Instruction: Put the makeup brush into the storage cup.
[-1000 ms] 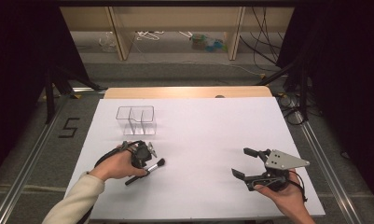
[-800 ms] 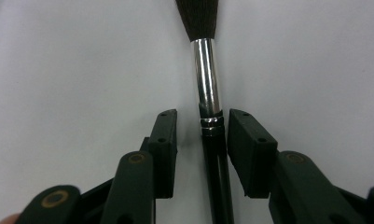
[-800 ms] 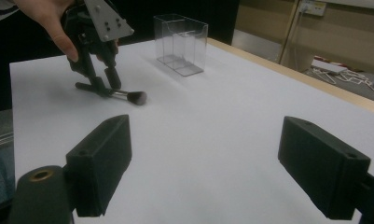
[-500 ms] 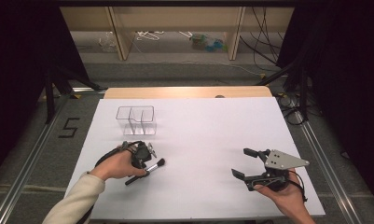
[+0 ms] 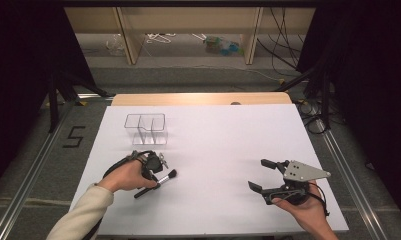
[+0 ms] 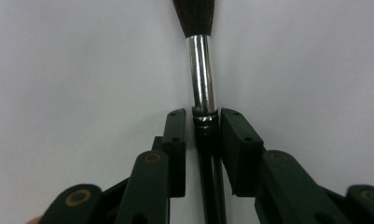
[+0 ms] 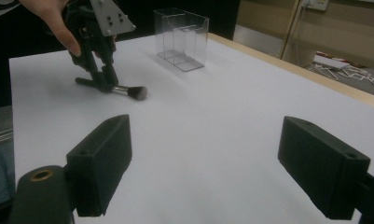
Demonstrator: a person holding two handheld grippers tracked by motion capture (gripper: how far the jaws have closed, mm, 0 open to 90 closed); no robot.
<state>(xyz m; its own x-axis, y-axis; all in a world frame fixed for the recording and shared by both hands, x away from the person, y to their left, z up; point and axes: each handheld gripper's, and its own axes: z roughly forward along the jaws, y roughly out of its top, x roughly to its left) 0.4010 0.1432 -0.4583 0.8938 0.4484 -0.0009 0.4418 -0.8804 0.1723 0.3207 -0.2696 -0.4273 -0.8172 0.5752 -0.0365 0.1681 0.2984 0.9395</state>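
1. We hold our left claw (image 5: 157, 176) tipped down onto the white table (image 5: 218, 150), with its two black jaws set on either side of a makeup brush (image 5: 155, 184).
2. The jaws have just been closing. In the left gripper view the pads (image 6: 238, 149) flank the brush (image 6: 204, 107) where its black handle meets the silver ferrule. The right pad appears to touch it, and a thin gap remains at the left pad, so we cannot be sure the grip is fully tight.
3. The brush lies flat on the table. Its dark bristles reach out beyond the jaw tips and its handle runs back beneath the claw toward our hand.
4. In the right gripper view the left claw (image 7: 105, 74) stands almost upright over the brush (image 7: 114, 88), its fingertips down at table level.
5. A clear plastic organiser (image 5: 147, 129) with compartments stands on the table beyond the left claw, apart from it.
6. Our right claw (image 5: 263, 175) rests low over the table, well apart from the left claw and the brush. Its jaws are spread wide and nothing sits between them.
7. In its own view, the right claw (image 7: 222, 163) has bare white table between its pads.
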